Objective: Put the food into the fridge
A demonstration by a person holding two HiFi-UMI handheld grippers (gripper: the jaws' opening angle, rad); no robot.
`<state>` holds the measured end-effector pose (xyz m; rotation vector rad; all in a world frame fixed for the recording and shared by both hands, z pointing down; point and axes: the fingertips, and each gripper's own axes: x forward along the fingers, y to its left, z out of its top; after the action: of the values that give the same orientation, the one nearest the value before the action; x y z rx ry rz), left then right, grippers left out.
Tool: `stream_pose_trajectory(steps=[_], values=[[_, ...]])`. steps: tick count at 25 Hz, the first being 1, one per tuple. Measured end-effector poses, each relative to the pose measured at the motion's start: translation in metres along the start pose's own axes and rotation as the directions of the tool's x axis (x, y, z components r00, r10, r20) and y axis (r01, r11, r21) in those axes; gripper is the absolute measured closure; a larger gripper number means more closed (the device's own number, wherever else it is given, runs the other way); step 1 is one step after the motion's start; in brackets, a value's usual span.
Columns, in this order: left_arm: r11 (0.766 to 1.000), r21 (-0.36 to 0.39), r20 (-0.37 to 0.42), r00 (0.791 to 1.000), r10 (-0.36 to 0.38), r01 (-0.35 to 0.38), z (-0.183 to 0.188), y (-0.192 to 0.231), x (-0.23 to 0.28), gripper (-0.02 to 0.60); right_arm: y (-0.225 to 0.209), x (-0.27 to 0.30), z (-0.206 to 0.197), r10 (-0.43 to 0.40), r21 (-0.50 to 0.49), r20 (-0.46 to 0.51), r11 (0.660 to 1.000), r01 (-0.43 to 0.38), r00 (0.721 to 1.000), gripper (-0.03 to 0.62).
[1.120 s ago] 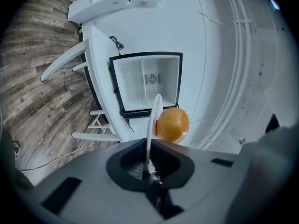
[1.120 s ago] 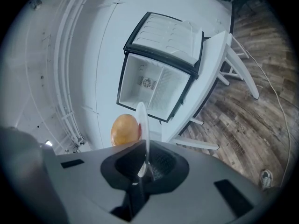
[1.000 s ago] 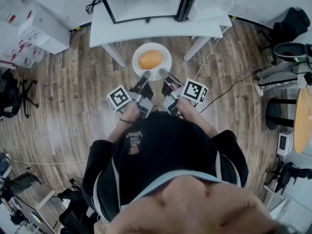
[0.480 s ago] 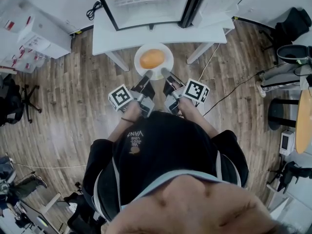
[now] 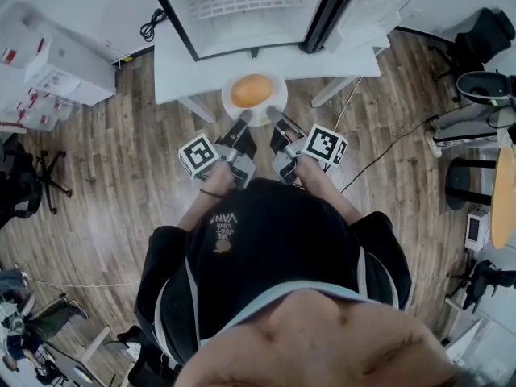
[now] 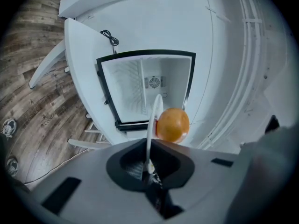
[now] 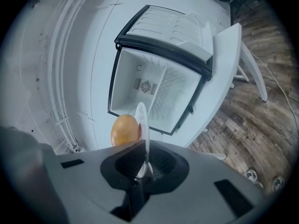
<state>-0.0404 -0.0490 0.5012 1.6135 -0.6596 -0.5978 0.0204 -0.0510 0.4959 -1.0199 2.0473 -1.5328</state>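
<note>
- The floor (image 5: 113,160) is brown wood planks and fills most of the head view.
- A white table (image 5: 173,63) stands at the top middle on slanted legs.
- White boxes (image 5: 56,55) sit in the upper left.
- A black chair (image 5: 28,185) is at the left edge.
- A thin cable (image 5: 387,147) lies on the floor at the right.
- A round wooden tabletop (image 5: 505,196) shows at the right edge.

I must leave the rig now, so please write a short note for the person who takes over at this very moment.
Left hand-held gripper: shut on the near rim of the plate.
Right hand-held gripper: shut on the same rim, beside the left.
Things: the round orange food lies on the plate, held in the air before the fridge, which stands on a table.
Done: the door is open and the plate is lifted.
Left: move the plate into the fridge, set it down and release it.
</note>
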Motion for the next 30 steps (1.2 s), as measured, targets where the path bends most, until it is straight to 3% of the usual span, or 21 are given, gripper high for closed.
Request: stream_pose_trajectory(steps=[19, 30], values=[[1.000, -0.010, -0.078, 0.997, -0.013, 0.013, 0.079, 0.010, 0.023, 0.552, 0.006, 0.078, 0.018, -0.011, 0.011, 0.077, 1.000, 0.010, 0.997, 0.571], [0.999, -0.039, -0.133, 0.991, -0.018, 0.013, 0.091, 0.016, 0.036, 0.552, 0.001, 0.091, 0.027, -0.042, 0.022, 0.116, 0.999, 0.039, 0.992, 0.571]])
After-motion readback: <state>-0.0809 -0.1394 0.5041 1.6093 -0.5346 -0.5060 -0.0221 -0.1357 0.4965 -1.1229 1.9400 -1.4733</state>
